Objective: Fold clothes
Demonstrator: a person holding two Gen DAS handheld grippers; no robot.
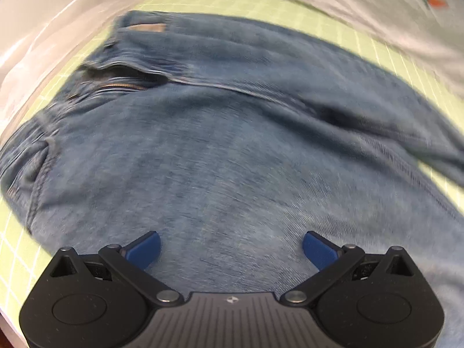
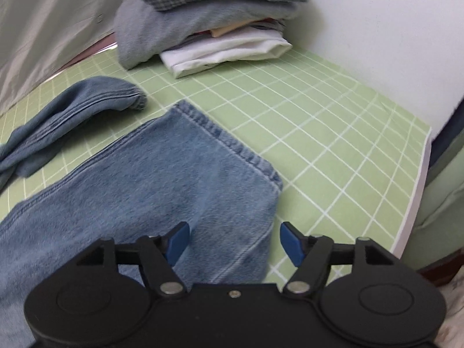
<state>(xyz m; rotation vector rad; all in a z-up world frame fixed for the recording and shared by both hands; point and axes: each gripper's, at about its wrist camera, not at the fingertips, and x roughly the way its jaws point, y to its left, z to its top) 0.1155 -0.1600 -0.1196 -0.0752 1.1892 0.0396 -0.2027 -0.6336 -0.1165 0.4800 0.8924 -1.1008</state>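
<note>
A pair of blue jeans (image 1: 232, 145) lies spread on the green grid mat (image 1: 362, 37), waistband and zipper toward the left in the left wrist view. My left gripper (image 1: 231, 246) hovers over the denim with its blue fingers wide apart and nothing between them. In the right wrist view one jeans leg (image 2: 174, 179) ends in a stitched hem near the middle of the mat (image 2: 319, 133); the other leg (image 2: 72, 116) lies further left. My right gripper (image 2: 234, 240) stands open above the near leg's edge, the pads not pressing the cloth.
A stack of folded clothes (image 2: 208, 20), topped by a plaid shirt, sits at the mat's far edge. A white wall (image 2: 377, 43) lies behind it. The mat's right edge (image 2: 414, 197) drops off to a green surface. Pale cloth (image 1: 43, 43) borders the mat.
</note>
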